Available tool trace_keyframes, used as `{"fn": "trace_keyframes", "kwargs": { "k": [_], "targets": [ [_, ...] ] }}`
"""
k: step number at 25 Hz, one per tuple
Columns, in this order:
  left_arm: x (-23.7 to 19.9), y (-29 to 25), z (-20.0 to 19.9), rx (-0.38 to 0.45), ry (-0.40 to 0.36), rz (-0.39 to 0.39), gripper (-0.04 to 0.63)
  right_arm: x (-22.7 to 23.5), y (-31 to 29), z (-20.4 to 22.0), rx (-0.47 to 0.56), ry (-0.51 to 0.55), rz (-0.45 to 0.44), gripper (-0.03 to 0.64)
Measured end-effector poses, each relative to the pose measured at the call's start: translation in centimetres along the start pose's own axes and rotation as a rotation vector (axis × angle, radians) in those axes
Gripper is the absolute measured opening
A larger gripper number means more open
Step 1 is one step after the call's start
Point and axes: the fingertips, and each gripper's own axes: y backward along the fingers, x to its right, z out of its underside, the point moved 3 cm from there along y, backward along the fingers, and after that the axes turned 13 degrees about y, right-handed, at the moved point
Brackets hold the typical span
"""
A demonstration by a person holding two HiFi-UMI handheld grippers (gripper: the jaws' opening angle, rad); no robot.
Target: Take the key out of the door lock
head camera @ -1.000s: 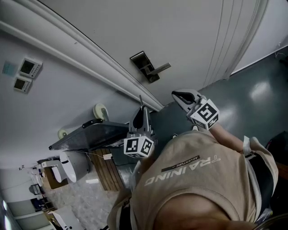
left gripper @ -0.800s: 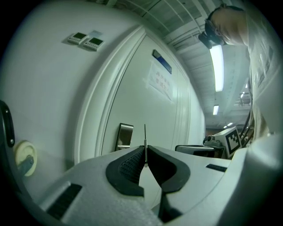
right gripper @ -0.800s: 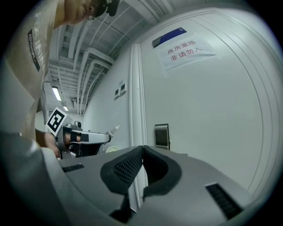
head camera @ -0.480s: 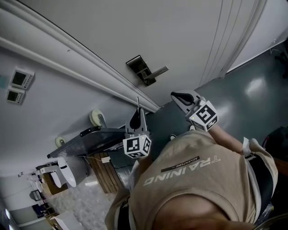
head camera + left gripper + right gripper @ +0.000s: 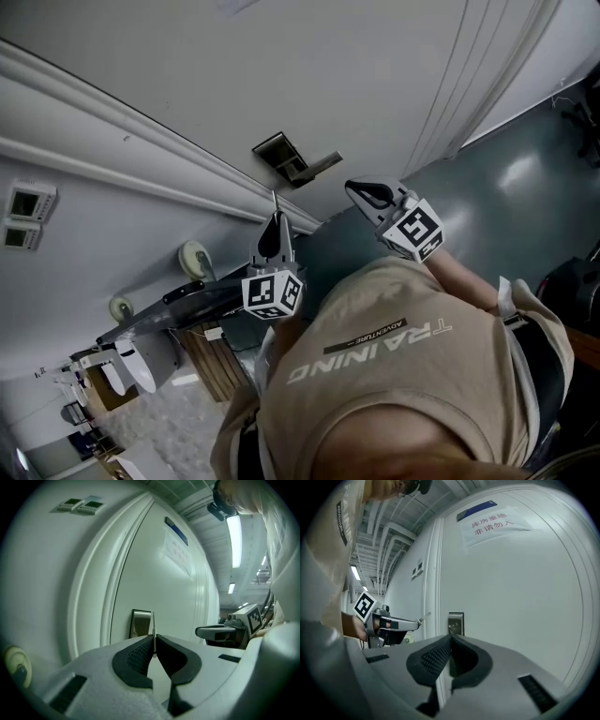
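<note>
A thin metal key (image 5: 153, 629) stands out from my left gripper (image 5: 153, 642), which is shut on it. Beyond its tip is the dark lock plate (image 5: 140, 623) on the white door. In the head view the left gripper (image 5: 273, 231) points its key (image 5: 275, 200) up at the lock plate (image 5: 279, 156) and lever handle (image 5: 320, 165), a short gap below them. My right gripper (image 5: 355, 188) is shut with nothing in it, just right of the handle. The right gripper view shows its jaws (image 5: 450, 640) aimed at the lock plate (image 5: 456, 623), with the left gripper (image 5: 393, 623) and key (image 5: 424, 616) to the left.
A paper sign (image 5: 494, 521) hangs high on the door. Two wall panels (image 5: 22, 214) sit left of the door frame (image 5: 141, 155). A cart with wheels (image 5: 192, 257) stands by the wall. The person's tan shirt (image 5: 394, 375) fills the lower head view above a dark floor (image 5: 506, 178).
The head view has shifted, and both grippers now appear closer to the lock plate than a second ago. The left gripper stays shut on the key.
</note>
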Motion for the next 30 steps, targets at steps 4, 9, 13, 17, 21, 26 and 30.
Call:
{"fn": "trace_keyframes", "kwargs": {
  "k": [4,9,13,17,21,26,30],
  "targets": [
    [0.7,-0.6,-2.2,-0.006,0.074,0.026,0.023,0.7,-0.3,-2.2,0.005,0.026,-0.020,0.014],
    [1.1,-1.7,-3.4,-0.006,0.107,0.026,0.023,1.5,-0.6,-2.2,-0.027,0.011,-0.039,0.014],
    [1.2,-1.4,-3.8,-0.004,0.097,0.010,0.023,1.5,-0.5,-2.3,-0.024,0.015,-0.051,0.014],
    [1.3,-1.2,-3.3,-0.016,0.084,0.002,0.023,1.9,-0.2,-2.3,-0.022,0.036,-0.032,0.014],
    [1.6,-1.1,-3.3,-0.018,0.029,-0.013,0.023,2.3,0.4,-3.2,0.000,0.015,0.009,0.014],
    [2.1,-0.8,-3.1,0.002,0.030,-0.008,0.023,2.0,0.5,-3.2,0.013,0.039,-0.004,0.014],
    [1.9,0.1,-1.6,0.011,0.022,-0.019,0.023,1.1,0.8,-2.2,0.018,0.039,-0.010,0.014]
  ]
}}
